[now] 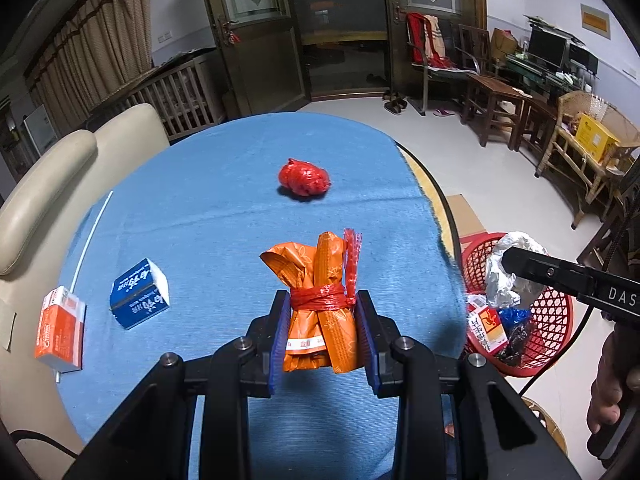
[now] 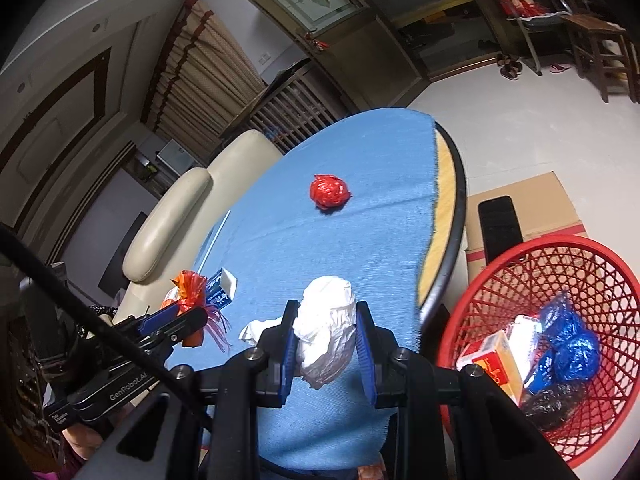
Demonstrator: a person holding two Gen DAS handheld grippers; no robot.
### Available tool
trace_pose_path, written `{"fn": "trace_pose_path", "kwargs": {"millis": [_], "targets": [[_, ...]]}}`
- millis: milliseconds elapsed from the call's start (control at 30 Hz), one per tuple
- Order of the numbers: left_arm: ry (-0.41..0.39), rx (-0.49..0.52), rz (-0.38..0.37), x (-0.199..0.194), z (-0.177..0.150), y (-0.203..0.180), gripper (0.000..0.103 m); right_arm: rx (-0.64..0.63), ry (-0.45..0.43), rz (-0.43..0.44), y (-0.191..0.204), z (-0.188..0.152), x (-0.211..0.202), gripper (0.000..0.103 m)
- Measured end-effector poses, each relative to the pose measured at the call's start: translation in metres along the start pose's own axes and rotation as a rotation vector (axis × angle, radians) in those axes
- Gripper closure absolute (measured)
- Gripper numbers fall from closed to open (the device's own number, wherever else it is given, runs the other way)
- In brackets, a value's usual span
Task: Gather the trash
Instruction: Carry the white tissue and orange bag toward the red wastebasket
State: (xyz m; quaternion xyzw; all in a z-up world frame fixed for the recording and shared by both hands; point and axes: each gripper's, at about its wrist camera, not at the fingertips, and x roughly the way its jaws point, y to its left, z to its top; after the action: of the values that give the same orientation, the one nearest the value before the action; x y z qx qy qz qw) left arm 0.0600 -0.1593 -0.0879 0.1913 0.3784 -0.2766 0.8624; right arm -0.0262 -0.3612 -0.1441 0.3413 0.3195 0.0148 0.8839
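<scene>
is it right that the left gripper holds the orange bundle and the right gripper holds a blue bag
Not quite. The left gripper does hold the orange bundle, but the right gripper holds a crumpled white bag, not a blue one, as the right wrist view shows.

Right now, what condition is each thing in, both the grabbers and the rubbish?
Left gripper: shut on the orange bundle, held above the table.
Right gripper: shut on the white wad.
Red ball: crumpled, lying loose on the blue cloth.
Blue carton: lying tipped.
Orange box: lying at the cloth's edge.
Red basket: on the floor, partly filled.
</scene>
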Motion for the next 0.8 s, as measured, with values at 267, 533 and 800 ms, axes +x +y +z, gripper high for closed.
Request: {"fn": "trace_pose_path", "kwargs": {"millis": [267, 533, 800], "targets": [[0.017, 0.024, -0.054, 0.006, 0.001, -0.019, 0.069, 0.040, -0.014, -0.020, -0.019, -0.003, -0.013, 0.074], [0.036, 0.048, -0.093, 0.012, 0.001, -0.037, 0.069, 0.090, -0.035, -0.035, -0.042, -0.007, -0.030, 0.074], [0.037, 0.093, -0.133, 0.013, 0.004, -0.059, 0.069, 0.127, -0.059, -0.044, -0.060, -0.007, -0.046, 0.074]]}}
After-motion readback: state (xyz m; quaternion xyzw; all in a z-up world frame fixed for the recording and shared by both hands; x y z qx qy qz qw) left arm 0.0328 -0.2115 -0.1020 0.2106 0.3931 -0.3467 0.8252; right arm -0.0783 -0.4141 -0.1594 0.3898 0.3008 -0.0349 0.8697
